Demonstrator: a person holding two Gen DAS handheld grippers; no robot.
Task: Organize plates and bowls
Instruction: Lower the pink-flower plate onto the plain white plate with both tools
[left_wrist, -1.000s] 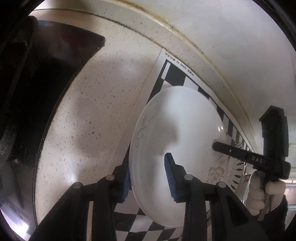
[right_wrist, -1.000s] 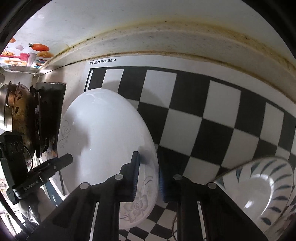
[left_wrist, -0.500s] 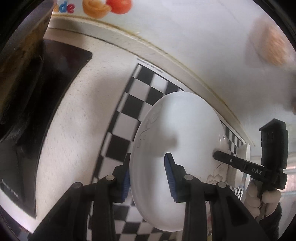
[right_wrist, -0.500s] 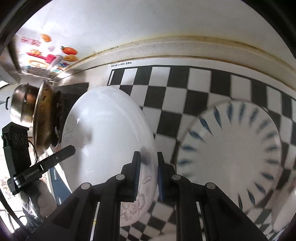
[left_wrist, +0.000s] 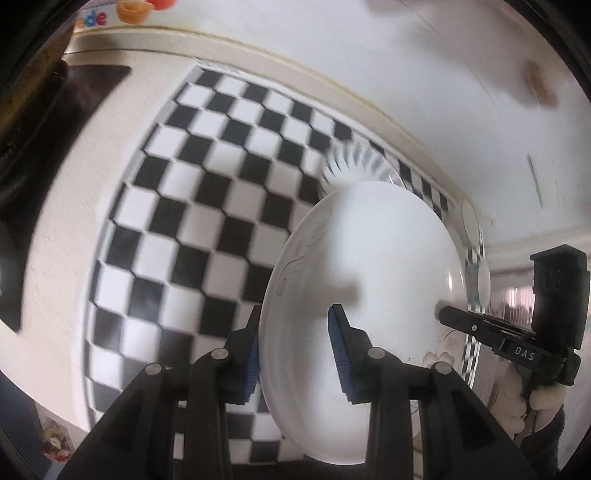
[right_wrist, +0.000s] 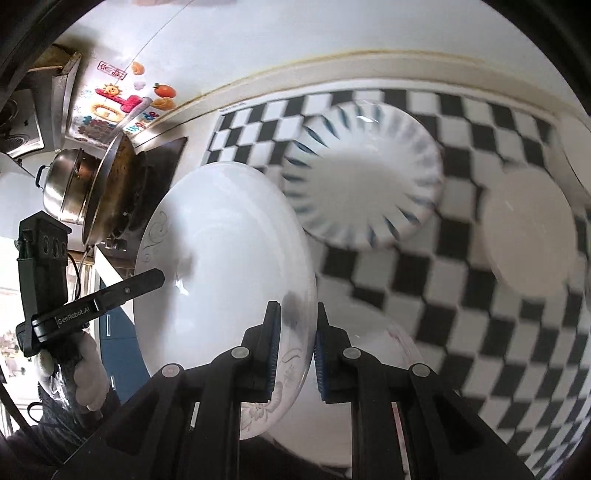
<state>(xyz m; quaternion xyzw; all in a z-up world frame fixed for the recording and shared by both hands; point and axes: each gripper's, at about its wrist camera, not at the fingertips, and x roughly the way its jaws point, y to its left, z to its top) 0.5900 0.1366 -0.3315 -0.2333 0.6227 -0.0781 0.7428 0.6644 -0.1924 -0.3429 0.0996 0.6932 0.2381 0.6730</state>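
Claws left (left_wrist: 295, 354) and right (right_wrist: 295, 350) clamp white plate (right_wrist: 221, 266) above checkered mat (left_wrist: 184, 221); blue-striped plate (right_wrist: 369, 181) lies beyond.

White floral-edged plate (left_wrist: 369, 258), blue-streaked white bowl (right_wrist: 364, 177), black-and-white checkered mat (left_wrist: 207, 206)

White plate (right_wrist: 221, 258) in both claws, above checkered mat (right_wrist: 388, 295), blue-striped plate (right_wrist: 365, 177).

Blue-striped plate (right_wrist: 364, 184) on checkered mat (left_wrist: 207, 206) below
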